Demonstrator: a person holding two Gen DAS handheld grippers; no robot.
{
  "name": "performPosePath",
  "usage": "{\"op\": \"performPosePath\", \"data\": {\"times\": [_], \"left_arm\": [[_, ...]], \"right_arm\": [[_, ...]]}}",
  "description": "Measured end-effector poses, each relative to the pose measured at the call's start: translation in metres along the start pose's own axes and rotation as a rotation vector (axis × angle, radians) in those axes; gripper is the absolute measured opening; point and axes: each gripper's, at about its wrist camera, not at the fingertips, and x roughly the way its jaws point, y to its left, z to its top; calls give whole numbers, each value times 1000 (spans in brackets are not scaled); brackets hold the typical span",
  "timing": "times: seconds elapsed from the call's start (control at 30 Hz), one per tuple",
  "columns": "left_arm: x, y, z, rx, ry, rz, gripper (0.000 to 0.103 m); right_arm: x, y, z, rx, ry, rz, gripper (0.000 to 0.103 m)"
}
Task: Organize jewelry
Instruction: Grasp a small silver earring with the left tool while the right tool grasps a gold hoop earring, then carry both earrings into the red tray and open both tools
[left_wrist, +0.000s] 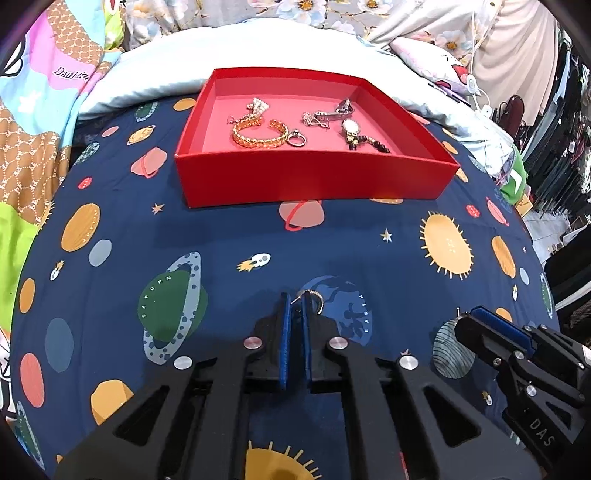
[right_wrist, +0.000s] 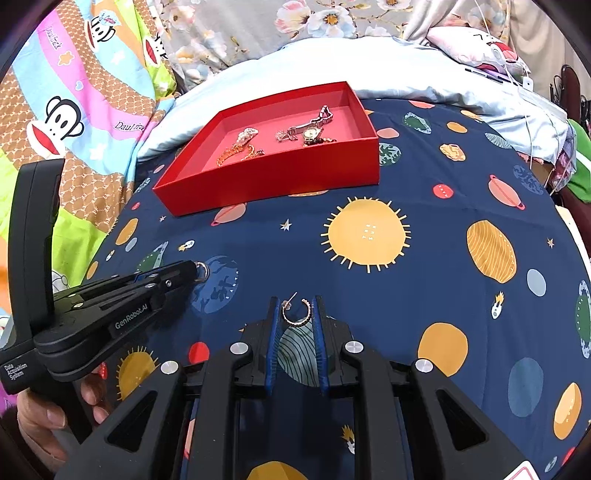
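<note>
Surface: a bed under a navy planet-print sheet (left_wrist: 369, 240). A red box (left_wrist: 314, 181) sits toward the far edge of the sheet, open, no lid in view.

Stored so far — a gold chain bracelet (left_wrist: 258, 134), a small ring (left_wrist: 296, 139), a pearl-like cluster (left_wrist: 258, 106), a silver piece (left_wrist: 314, 119), a watch (left_wrist: 351, 127) and dark beads (left_wrist: 376, 144), all lying loose on the box floor, unsorted.

Left tool (left_wrist: 294, 301): fingers drawn together and clamped on a hoop earring (left_wrist: 314, 297), held near the near edge of the bed over the Earth print, well apart from the box.

Right tool (right_wrist: 295, 314): fingers apart, standing either side of a second hoop earring (right_wrist: 297, 314) with its post showing. Whether the pads touch it cannot be told; it looks not yet gripped. It is likewise near the near edge.

Assessment: task well advanced. Most pieces are in the box; two earrings appear to remain, one in hand, one awaiting a grip. No other loose jewelry is visible on the sheet.
</note>
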Motion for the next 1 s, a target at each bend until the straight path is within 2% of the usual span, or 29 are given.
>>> {"op": "performPosePath", "data": {"times": [0.47,0.67,1.0], "left_arm": [[0,-1,-3,6,17,-14,6],[-6,-3,-3,12,1,-39,0],[-29,2,0,-7,-33,-56,0]], "right_arm": [[-2,0,0,0,1,3,16],[-3,0,1,0,-5,5,16],[-10,2,5,-9,-20,13,16]]}}
